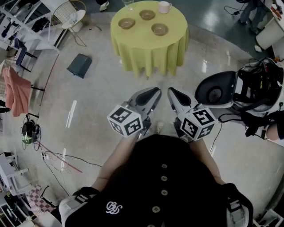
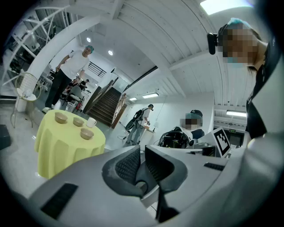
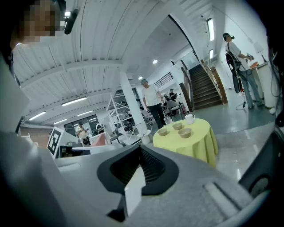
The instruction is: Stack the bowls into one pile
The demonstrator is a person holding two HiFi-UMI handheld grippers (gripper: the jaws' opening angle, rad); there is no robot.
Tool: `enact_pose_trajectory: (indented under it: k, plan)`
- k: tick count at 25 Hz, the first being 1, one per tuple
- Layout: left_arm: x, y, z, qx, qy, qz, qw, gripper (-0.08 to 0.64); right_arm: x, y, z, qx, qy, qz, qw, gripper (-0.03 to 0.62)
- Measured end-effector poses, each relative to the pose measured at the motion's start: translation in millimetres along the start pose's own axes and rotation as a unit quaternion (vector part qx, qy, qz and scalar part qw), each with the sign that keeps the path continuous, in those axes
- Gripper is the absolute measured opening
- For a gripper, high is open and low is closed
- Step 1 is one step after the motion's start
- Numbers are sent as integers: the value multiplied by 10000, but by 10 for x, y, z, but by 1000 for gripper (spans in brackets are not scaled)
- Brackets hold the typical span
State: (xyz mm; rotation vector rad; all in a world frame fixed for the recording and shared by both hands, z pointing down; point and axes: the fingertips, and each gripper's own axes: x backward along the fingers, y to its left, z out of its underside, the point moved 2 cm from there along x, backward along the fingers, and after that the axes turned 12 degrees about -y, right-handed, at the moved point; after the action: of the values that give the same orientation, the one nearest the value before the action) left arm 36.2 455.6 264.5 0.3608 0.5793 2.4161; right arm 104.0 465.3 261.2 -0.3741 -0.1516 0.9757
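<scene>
Three brown bowls (image 1: 126,23) (image 1: 147,14) (image 1: 159,29) stand apart on a round table with a yellow-green cloth (image 1: 151,51), far ahead of me. The left gripper view shows them small at its left (image 2: 87,133), and the right gripper view at its middle right (image 3: 184,132). My left gripper (image 1: 156,91) (image 2: 141,150) and right gripper (image 1: 170,91) (image 3: 140,153) hover side by side in front of my body, well short of the table. Both are shut with nothing in them.
A white mug (image 1: 164,6) and a glass (image 1: 128,3) also stand on the table. On the floor lie a dark box (image 1: 80,65), an open black case with gear (image 1: 217,91) at right, and cables (image 1: 57,159) at left. A person (image 2: 66,75) stands beyond the table.
</scene>
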Motion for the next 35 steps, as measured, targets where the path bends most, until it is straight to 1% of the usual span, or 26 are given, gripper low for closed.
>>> enact_pose_trajectory:
  k: [5,10,14,18,23,26,28,31,33,35]
  plan:
    - [-198,140,53,-24,34,-27,10000,41,-104,-234,25,21,65,26,10000,3]
    - [-125,52,39,-8,80,-40,10000,41,0,-173,-14,34,49,107,9999,3]
    - [-217,70,48,11,41,-91,9999,41,-4,-298,-70,-55,-75,212,9997,5]
    - [-370,118,69,23,-1,-190,9998,41,-27,-477,-99,-30,-6,234,9997,5]
    - [-518,216,106,64,-102,-434,9990,41,-87,-701,-129,-64,59,189,9998,5]
    - [-590,258,173,72,-21,-475,9988,41,-107,-789,-96,-113,75,210,9997,5]
    - [-557,239,190,66,16,-440,9990,41,-84,-760,-50,-145,84,237,9996,5]
    - [-332,216,143,76,1,-388,9992,41,-52,-548,33,-151,59,308,9994,5]
    - [-387,343,135,104,43,-383,9992,41,-171,-617,39,-194,40,375,9991,5]
    - [-601,566,135,193,102,-396,9990,41,-385,-829,5,-235,73,419,9988,5]
